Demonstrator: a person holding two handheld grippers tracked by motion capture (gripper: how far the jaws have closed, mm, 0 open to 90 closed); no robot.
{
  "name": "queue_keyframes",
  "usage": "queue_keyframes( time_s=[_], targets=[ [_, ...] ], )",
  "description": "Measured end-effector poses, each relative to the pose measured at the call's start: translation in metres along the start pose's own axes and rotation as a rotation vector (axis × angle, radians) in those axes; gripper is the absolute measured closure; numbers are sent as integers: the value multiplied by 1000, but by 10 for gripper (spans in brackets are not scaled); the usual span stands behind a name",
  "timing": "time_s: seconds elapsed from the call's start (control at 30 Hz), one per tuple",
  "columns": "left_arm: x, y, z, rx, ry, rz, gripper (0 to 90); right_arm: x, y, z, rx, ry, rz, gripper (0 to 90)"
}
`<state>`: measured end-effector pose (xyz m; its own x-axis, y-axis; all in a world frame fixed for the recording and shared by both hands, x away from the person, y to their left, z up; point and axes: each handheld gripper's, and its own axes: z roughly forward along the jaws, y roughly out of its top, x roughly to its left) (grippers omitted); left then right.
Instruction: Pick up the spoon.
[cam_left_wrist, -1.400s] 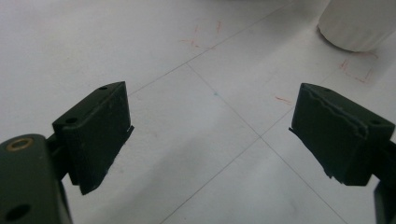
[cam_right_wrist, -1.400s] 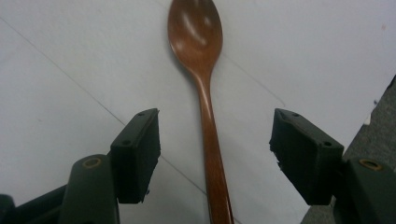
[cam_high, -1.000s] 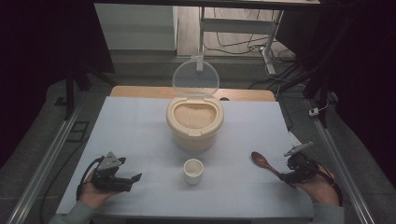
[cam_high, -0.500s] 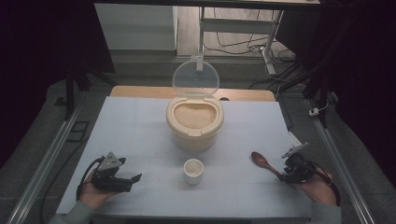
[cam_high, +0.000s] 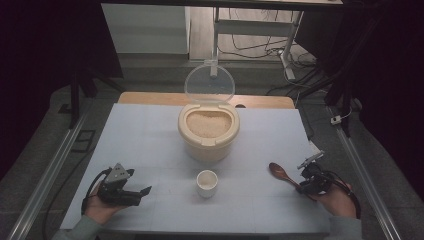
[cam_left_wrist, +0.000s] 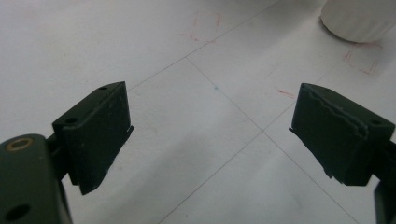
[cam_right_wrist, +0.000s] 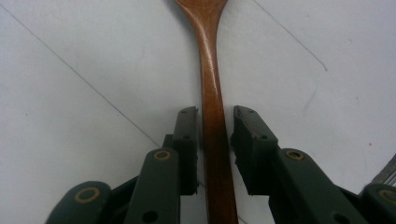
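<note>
A brown wooden spoon (cam_high: 277, 171) lies flat on the white table at the right, its bowl pointing toward the middle. My right gripper (cam_high: 306, 186) holds the handle's near end. In the right gripper view the jaws of the right gripper (cam_right_wrist: 215, 112) press against both sides of the spoon handle (cam_right_wrist: 212, 70). At the front left my left gripper (cam_high: 140, 196) rests low over the table. Its jaws are wide apart in the left gripper view, where the left gripper (cam_left_wrist: 210, 126) has only bare table between them.
A small white cup (cam_high: 207, 182) stands at the table's front centre and shows as the cup (cam_left_wrist: 359, 18) at the top right of the left gripper view. Behind it is a beige container of rice (cam_high: 208, 130) with its clear lid (cam_high: 210, 84) raised.
My right gripper has slid a little forward and left along the spoon handle and its jaws have come in around it. The left gripper has stayed put.
</note>
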<state>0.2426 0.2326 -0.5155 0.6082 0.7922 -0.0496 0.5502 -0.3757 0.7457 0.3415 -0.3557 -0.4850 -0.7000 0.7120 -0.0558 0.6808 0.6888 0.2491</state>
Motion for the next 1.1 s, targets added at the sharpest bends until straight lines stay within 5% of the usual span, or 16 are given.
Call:
queue_keyframes(
  time_s=[0.13, 0.6, 1.1],
  targets=[
    [0, 0, 0, 1, -2, 4, 116, 2, 1, 0, -1, -4, -16, 789],
    [2, -2, 0, 7, 1, 2, 116, 3, -1, -2, -21, -10, -26, 797],
    [2, -2, 0, 9, 7, 5, 116, 2, -5, -25, -200, 43, -16, 799]
  ],
)
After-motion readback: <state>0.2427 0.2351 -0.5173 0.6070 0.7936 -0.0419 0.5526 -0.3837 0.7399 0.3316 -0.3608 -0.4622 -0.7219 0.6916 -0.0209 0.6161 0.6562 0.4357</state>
